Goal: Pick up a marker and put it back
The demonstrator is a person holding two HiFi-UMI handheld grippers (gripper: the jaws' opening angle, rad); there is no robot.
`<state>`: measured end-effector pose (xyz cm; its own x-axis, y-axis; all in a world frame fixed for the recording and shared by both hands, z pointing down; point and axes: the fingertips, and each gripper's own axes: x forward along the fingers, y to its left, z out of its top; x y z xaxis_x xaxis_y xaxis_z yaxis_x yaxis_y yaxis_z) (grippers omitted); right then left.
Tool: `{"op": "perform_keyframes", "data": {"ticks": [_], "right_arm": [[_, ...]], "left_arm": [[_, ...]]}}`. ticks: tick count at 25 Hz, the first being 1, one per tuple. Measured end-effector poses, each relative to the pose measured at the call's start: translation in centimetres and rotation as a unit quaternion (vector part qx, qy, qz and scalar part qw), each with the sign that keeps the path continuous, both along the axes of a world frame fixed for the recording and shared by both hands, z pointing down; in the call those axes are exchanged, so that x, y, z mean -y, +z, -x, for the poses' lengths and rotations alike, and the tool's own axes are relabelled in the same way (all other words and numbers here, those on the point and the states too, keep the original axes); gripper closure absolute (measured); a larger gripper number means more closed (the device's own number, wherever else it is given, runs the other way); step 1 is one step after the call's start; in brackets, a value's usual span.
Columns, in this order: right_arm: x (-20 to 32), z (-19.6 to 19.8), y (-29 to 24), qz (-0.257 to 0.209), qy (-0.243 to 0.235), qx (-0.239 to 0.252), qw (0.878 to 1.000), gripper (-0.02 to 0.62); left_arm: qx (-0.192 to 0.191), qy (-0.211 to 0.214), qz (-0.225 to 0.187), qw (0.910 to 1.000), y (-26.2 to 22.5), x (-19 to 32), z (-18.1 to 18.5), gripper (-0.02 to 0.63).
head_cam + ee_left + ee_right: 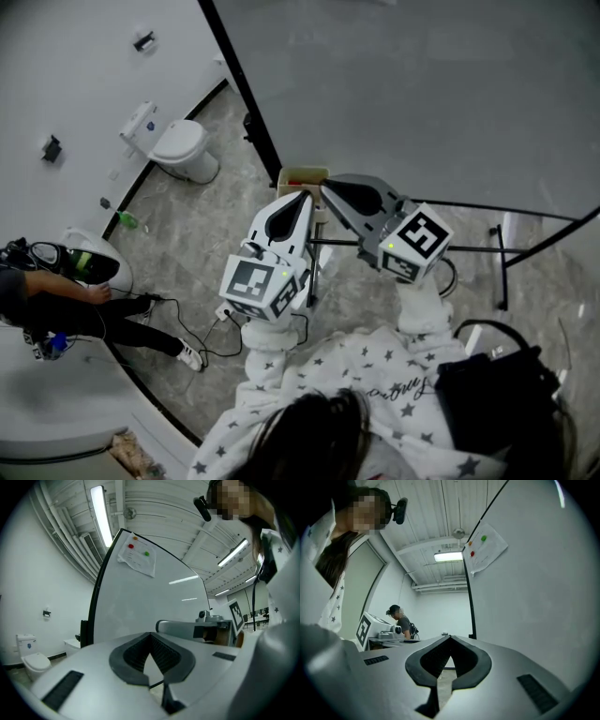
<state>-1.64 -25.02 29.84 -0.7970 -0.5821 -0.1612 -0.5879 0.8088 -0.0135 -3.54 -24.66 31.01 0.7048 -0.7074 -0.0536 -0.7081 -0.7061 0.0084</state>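
No marker shows in any view. My left gripper (302,198) and right gripper (327,187) are held side by side, tips close together, just in front of the lower edge of a whiteboard (403,94). In the left gripper view the jaws (151,635) meet at the tip with nothing between them. The right gripper (450,637) is likewise shut and empty. A small brown box (303,174) sits at the board's foot just beyond both tips. A sheet of paper (137,558) hangs on the board under red and green magnets.
The whiteboard's black stand legs (502,267) spread over the floor at right. A toilet (184,150) stands at the back left. A person (66,305) crouches at the left with cables (211,333) on the floor. A black bag (502,394) lies at lower right.
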Motion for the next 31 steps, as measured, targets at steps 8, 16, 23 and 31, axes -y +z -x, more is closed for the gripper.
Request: {"op": "perform_keyframes", "data": {"ticks": [8,16,23,31], "right_arm": [[0.0,-0.5,0.2,0.008,0.009,-0.008,1.000,0.591],[0.3,-0.7,0.4,0.012,0.009,-0.010,1.000,0.591],[0.4,-0.8,0.7,0.014,0.006,-0.012,1.000,0.591],[0.4,-0.7,1.1,0.017,0.004,-0.016,1.000,0.591]], "left_arm": [[0.000,0.002,-0.005,1.0000,-0.7,-0.5,0.0,0.604],[0.001,0.002,-0.005,1.0000,-1.0,-0.5,-0.3,0.604],[0.002,0.001,-0.006,1.0000,-0.9,-0.4,-0.4,0.604],[0.003,-0.001,-0.006,1.0000,-0.7,-0.4,-0.4,0.604]]}}
